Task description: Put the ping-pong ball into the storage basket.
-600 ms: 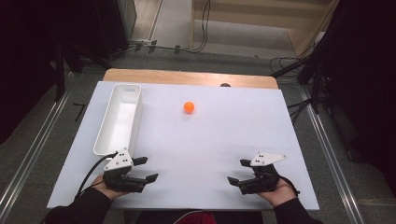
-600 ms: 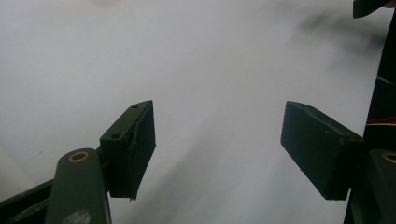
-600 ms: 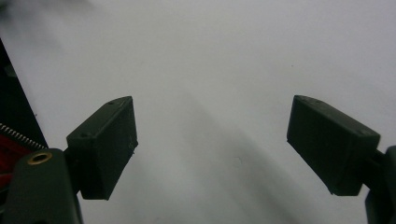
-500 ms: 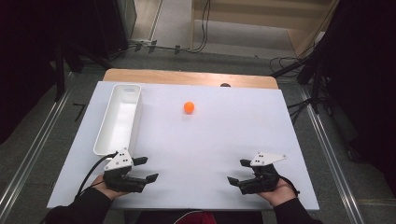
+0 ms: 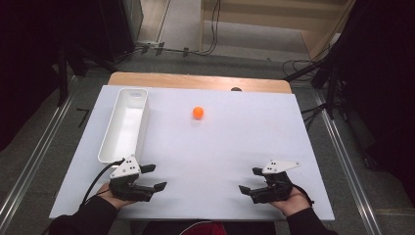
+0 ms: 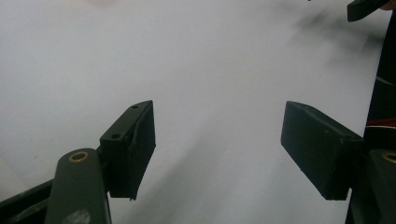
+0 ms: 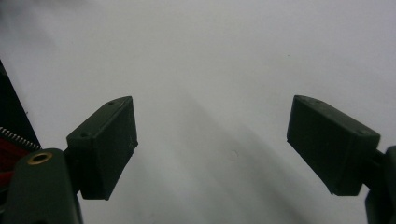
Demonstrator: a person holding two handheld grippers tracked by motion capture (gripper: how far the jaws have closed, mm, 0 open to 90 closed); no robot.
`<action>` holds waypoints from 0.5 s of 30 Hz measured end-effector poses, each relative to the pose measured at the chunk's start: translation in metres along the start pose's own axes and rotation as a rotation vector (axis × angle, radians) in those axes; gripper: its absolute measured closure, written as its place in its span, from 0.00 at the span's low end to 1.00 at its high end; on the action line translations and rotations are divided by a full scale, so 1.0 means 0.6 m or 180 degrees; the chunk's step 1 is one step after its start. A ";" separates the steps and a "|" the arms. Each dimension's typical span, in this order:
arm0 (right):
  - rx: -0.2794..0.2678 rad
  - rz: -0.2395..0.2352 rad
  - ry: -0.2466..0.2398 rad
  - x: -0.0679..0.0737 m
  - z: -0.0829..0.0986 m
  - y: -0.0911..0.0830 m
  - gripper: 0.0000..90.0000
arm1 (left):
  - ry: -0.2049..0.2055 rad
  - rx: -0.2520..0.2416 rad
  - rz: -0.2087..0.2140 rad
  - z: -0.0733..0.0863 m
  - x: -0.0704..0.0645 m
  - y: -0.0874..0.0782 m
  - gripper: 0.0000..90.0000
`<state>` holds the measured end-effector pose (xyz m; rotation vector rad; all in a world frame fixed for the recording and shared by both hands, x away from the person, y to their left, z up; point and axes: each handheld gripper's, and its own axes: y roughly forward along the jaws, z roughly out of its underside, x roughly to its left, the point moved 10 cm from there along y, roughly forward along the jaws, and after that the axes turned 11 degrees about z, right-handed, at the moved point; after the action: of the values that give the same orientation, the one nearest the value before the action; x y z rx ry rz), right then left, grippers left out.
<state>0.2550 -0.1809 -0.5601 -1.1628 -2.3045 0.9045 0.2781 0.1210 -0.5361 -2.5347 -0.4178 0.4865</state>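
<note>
- High view: we find a white tabletop (image 5: 235, 161) with a strip of bare wood along its far edge. A long white tray (image 5: 124, 126) lies lengthwise near the left edge, and we see nothing in it. A small orange ball (image 5: 197, 112) rests on the open surface to the right of the tray, well apart from it and towards the far side.
- High view, near edge: we note the left tool (image 5: 155, 177) held in the person's left hand (image 5: 113, 199), just in front of the tray's near end. Its jaws point to the right and stand wide apart with nothing between them. A black cable trails from it to the left. The right tool (image 5: 250, 180) sits in the right hand (image 5: 293, 201) at the near right, jaws pointing left, also wide and empty. Both tools are well apart from the ball.
- Left gripper view: we see the left tool (image 6: 217, 140) over bare white surface, its two black jaws spread wide and empty. A black tip of the other tool shows at the upper right corner.
- Right gripper view: we see the right tool (image 7: 210, 142) likewise over bare white surface, jaws spread wide, gripping nothing.
</note>
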 end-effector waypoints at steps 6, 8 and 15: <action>-0.0032 0.0005 -0.0022 0.000 -0.001 0.001 0.16 | 0.0005 -0.0001 0.0001 0.000 0.000 0.000 0.30; -0.0044 -0.0002 -0.0018 0.001 -0.002 0.001 0.16 | 0.0008 0.0001 -0.0004 0.000 0.001 0.001 0.30; -0.0050 -0.0003 -0.0041 0.001 -0.002 0.000 0.16 | 0.0014 0.0019 0.0002 0.001 0.000 0.003 0.30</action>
<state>0.2552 -0.1799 -0.5594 -1.1655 -2.3263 0.8977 0.2784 0.1198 -0.5374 -2.5299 -0.4133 0.4817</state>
